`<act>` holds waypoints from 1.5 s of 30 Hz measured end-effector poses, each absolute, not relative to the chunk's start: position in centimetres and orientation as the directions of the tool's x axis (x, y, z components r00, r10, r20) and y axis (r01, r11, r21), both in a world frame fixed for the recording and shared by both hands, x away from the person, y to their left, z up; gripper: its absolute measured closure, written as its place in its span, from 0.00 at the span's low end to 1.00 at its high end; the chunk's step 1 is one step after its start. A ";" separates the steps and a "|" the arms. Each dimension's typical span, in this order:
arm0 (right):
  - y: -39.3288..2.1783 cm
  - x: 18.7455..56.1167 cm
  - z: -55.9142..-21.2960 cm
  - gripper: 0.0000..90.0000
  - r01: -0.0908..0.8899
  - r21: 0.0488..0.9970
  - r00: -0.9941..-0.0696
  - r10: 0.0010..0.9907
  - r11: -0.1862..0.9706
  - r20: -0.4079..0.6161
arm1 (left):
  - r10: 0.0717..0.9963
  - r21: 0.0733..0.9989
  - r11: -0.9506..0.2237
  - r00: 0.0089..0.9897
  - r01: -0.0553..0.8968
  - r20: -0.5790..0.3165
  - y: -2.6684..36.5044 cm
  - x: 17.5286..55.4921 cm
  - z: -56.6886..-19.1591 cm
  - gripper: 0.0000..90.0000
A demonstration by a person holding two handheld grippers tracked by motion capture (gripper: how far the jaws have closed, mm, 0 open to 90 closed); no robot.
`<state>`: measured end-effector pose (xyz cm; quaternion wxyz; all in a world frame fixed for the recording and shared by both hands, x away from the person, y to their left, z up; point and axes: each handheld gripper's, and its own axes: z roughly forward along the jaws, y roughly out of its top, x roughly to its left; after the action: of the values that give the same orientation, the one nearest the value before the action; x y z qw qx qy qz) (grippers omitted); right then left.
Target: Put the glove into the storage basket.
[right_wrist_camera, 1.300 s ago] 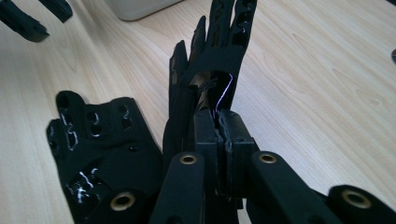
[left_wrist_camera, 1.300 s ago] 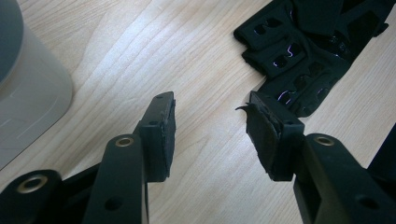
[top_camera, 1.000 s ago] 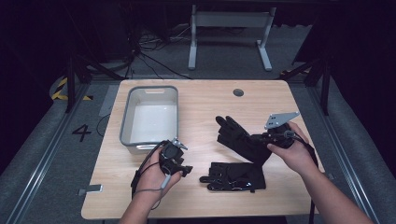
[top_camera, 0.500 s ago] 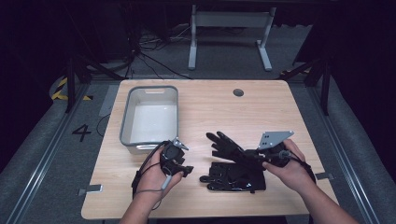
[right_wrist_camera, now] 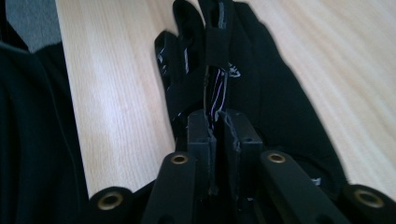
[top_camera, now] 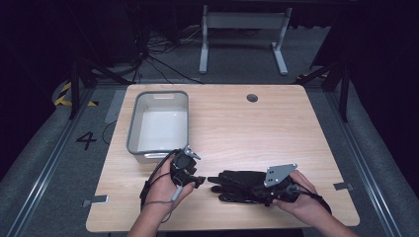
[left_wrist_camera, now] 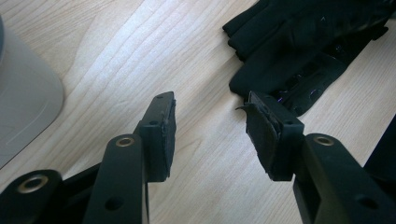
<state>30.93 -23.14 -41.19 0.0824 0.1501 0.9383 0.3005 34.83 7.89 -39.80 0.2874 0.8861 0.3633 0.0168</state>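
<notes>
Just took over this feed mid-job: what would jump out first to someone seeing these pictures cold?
The black gloves stacked at the table's near edge stand out against the pale wood, with the right gripper pinching the top glove's cuff, its jaws just starting to open. The left gripper sits beside them, jaws apart over bare wood. Behind it, the grey bin stands empty at the table's left.

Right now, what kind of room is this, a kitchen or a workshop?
Probably a workshop or test room, not a kitchen: a plain wooden table stands on grey floor, loose cables trail behind it, and a painted number 4 marks the floor.
</notes>
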 end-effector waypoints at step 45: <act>-30.7 35.0 -40.8 0.65 0.606 0.603 -0.716 0.685 0.519 0.131 | 0.599 0.481 -0.612 0.766 0.627 -0.236 6.6 34.6 -40.5 0.59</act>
<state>34.98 -30.68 -40.78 0.0614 0.3715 0.8692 0.3204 34.56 6.64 -40.46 0.2780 0.8975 0.3414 -0.0258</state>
